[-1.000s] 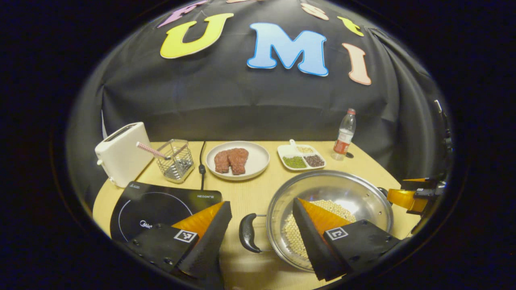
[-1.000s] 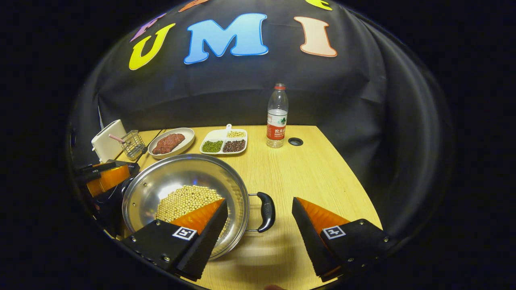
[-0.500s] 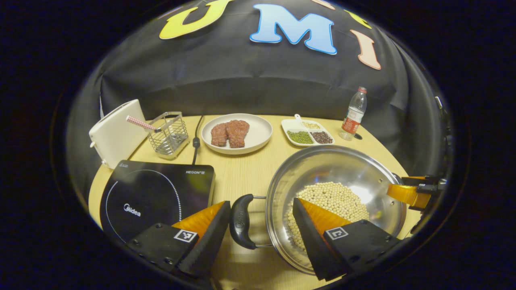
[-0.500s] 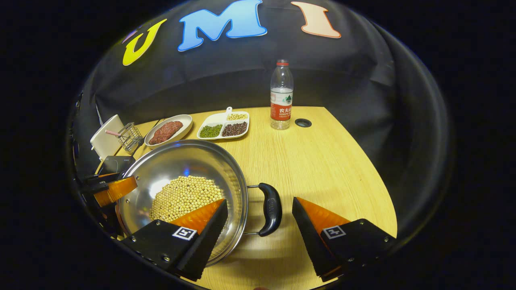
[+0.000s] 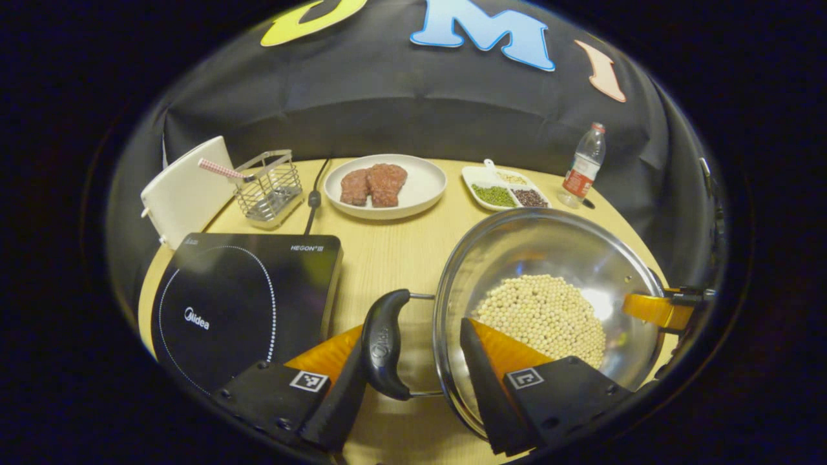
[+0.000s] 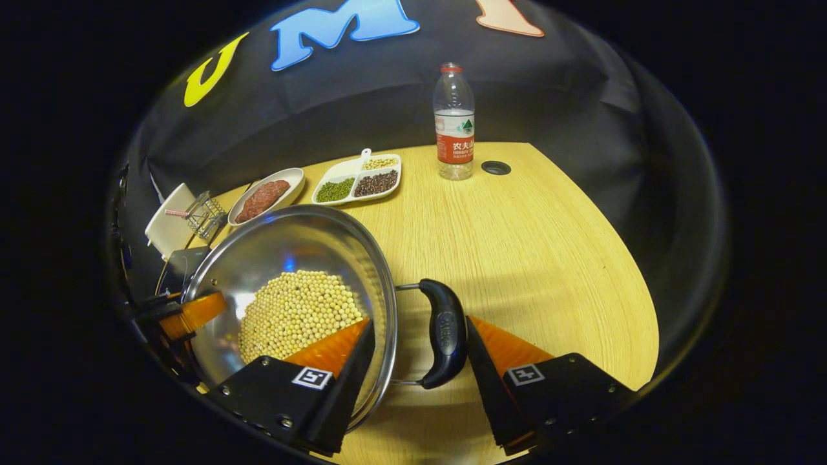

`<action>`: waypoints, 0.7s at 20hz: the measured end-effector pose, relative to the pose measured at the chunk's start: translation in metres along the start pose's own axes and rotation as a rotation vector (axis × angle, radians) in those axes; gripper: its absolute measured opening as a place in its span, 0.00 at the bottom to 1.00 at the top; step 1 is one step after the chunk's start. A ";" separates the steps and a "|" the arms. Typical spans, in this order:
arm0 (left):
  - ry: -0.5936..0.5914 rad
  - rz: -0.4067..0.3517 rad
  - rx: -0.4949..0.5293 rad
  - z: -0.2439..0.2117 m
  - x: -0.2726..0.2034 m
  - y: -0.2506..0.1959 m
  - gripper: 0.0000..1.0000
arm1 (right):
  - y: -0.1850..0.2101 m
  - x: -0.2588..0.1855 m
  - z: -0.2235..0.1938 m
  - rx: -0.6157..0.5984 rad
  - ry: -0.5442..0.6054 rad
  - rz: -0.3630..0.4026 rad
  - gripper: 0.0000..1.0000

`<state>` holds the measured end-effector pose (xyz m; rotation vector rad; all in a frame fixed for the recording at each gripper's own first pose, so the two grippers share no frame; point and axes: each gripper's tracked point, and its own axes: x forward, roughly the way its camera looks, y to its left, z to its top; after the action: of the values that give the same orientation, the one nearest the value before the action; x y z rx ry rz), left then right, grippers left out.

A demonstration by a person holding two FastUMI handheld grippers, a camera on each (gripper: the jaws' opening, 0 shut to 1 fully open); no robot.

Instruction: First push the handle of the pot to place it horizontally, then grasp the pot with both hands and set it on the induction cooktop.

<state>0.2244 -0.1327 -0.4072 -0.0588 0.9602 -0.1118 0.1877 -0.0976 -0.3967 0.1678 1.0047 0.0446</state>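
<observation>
A steel pot (image 5: 555, 252) holding soybeans (image 5: 546, 313) sits on the wooden table, right of the black induction cooktop (image 5: 239, 303). Its black handles point left and right. My left gripper (image 5: 410, 329) is open and straddles the left handle (image 5: 384, 342). Its outer finger touches that handle and the inner finger reaches over the rim above the beans. In the right gripper view, my right gripper (image 6: 420, 323) is open around the right handle (image 6: 446, 336) of the pot (image 6: 291, 252). One finger is beside the handle, the other inside the rim.
Along the back stand a white toaster (image 5: 184, 190), a wire basket (image 5: 268, 190), a plate of meat (image 5: 384, 184), a divided dish of beans (image 5: 507, 190) and a water bottle (image 6: 454, 129). A power cable (image 5: 312, 200) runs behind the cooktop. Bare table (image 6: 536, 245) lies right of the pot.
Both grippers moved forward and lower, from short of the handles to straddling them. The gap between each pair of fingers narrowed slightly. The pot has stayed on the table.
</observation>
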 end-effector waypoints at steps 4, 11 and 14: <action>0.021 -0.007 -0.045 -0.006 0.004 -0.002 0.77 | 0.000 0.004 0.004 0.059 0.015 0.021 0.58; 0.006 0.003 -0.069 -0.002 0.006 -0.003 0.65 | -0.001 0.005 0.001 0.029 0.046 0.029 0.52; -0.003 0.013 -0.064 0.002 0.002 -0.004 0.65 | -0.001 -0.003 -0.002 0.024 0.060 0.028 0.47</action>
<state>0.2269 -0.1367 -0.4079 -0.1113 0.9609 -0.0690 0.1848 -0.0983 -0.3957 0.2039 1.0633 0.0632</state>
